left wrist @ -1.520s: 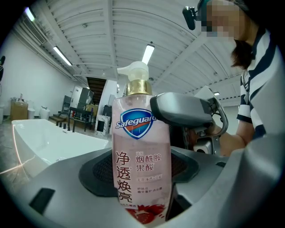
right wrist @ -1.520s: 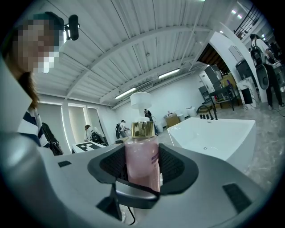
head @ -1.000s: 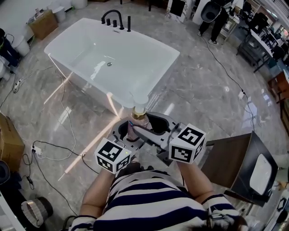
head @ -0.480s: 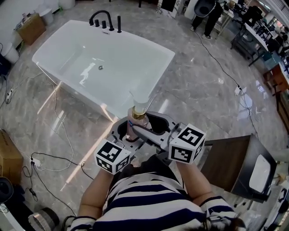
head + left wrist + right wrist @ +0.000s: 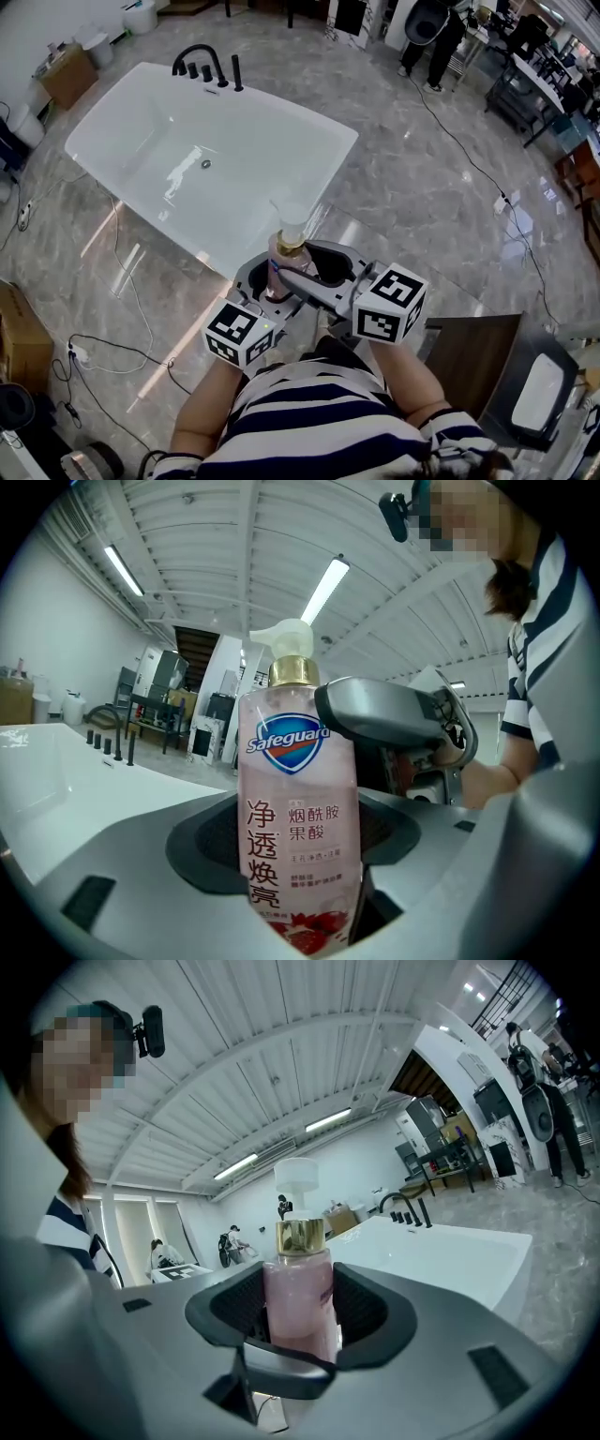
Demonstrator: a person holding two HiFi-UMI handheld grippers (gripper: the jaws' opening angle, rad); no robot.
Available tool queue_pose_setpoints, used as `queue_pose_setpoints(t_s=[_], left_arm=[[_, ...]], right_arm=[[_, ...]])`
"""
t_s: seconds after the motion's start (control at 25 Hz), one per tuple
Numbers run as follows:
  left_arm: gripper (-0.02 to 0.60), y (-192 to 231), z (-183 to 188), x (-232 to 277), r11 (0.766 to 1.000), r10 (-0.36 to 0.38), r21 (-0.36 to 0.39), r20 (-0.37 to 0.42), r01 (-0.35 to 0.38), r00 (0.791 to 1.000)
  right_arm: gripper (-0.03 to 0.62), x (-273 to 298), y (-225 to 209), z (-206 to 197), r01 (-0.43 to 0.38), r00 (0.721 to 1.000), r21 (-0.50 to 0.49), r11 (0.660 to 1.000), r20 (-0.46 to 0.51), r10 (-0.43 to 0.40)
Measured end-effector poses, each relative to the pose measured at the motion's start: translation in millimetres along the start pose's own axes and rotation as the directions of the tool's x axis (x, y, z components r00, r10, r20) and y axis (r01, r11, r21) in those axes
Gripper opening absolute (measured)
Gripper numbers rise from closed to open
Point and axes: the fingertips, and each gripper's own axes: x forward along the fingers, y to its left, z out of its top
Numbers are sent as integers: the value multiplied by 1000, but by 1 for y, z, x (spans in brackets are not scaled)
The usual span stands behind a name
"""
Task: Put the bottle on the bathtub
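A pink Safeguard pump bottle (image 5: 282, 263) with a gold collar and a white pump stands upright in front of me. Both grippers hold it. My left gripper (image 5: 266, 279) is shut on it from the left, and my right gripper (image 5: 319, 267) from the right. In the left gripper view the bottle (image 5: 300, 827) fills the space between the jaws of that gripper (image 5: 302, 874). In the right gripper view the bottle (image 5: 300, 1288) sits tight between the dark pads of that gripper (image 5: 300, 1321). The white bathtub (image 5: 291, 108) lies just beyond, its near corner under the pump head.
Black taps (image 5: 202, 64) stand on the tub's far rim. Cables (image 5: 112, 328) trail over the marble floor at the left, by cardboard boxes (image 5: 67, 75). A brown chair (image 5: 469, 361) is at my right. People (image 5: 441, 37) stand far back.
The tub has slid left and a little down in the head view. Both grippers keep the bottle in the same hold near the tub's corner.
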Motion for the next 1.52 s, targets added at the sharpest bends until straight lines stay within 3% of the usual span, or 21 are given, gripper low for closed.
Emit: queue_pose_setpoints(t_s=[0.4, 0.84, 1.52], left_arm=[[314, 5, 26, 91, 997, 74, -2, 14, -74, 997], [314, 33, 31, 138, 990, 143, -8, 18, -143, 990], [314, 137, 53, 206, 991, 114, -74, 18, -113, 993]], right_arm=[[238, -33, -77, 44, -56, 998, -9, 998, -21, 56], [236, -27, -128, 60, -118, 992, -25, 993, -40, 117], [236, 45, -226, 103, -77, 991, 9, 997, -107, 78]])
